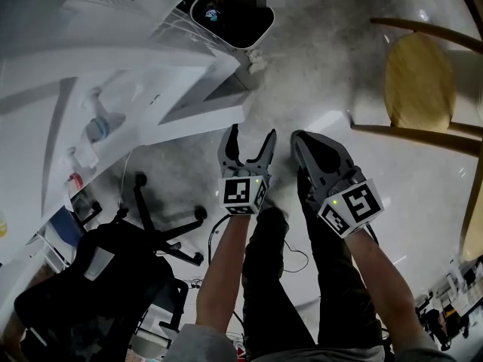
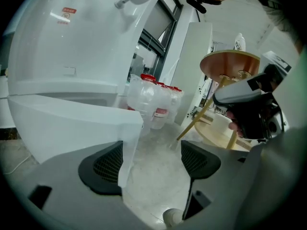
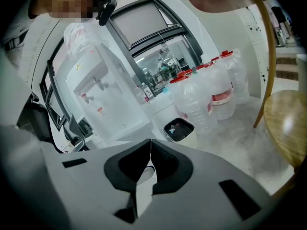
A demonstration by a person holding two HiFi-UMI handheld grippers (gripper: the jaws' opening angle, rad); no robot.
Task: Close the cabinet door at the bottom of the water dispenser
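- My left hand-held gripper (image 2: 152,148) has its jaws wide apart and grips nothing. The free edge of the cabinet door (image 2: 72,126) stands in the gap, up against the left-hand pad. I cannot tell whether pad and door actually touch.
- My right hand-held gripper (image 3: 150,150) is just to the right of the left one. Its jaws are pressed together with nothing between them, and it plays no visible part in the work.
- The water dispenser (image 3: 103,97) stands ahead and to the left of both hand-held grippers. It is a tall white unit with two taps high on its front.
- The door is a plain white panel. It swings out from the base of the dispenser towards my left hand-held gripper, leaving the lower compartment open.
- Beyond the door edge, ahead of the left hand-held gripper, a cluster of clear water bottles (image 2: 153,99) with red caps stands on the floor (image 1: 317,66).
- A small white waste bin (image 3: 180,128) sits ahead of the right hand-held gripper, beside the dispenser. A wooden chair (image 1: 419,74) is off to the right.
- By my reading, the task has barely begun. The door still stands open, and only the approach to its edge is done.
- What is left, I judge, is to push the panel round with the left hand-held gripper until it lies flush against the dispenser front.
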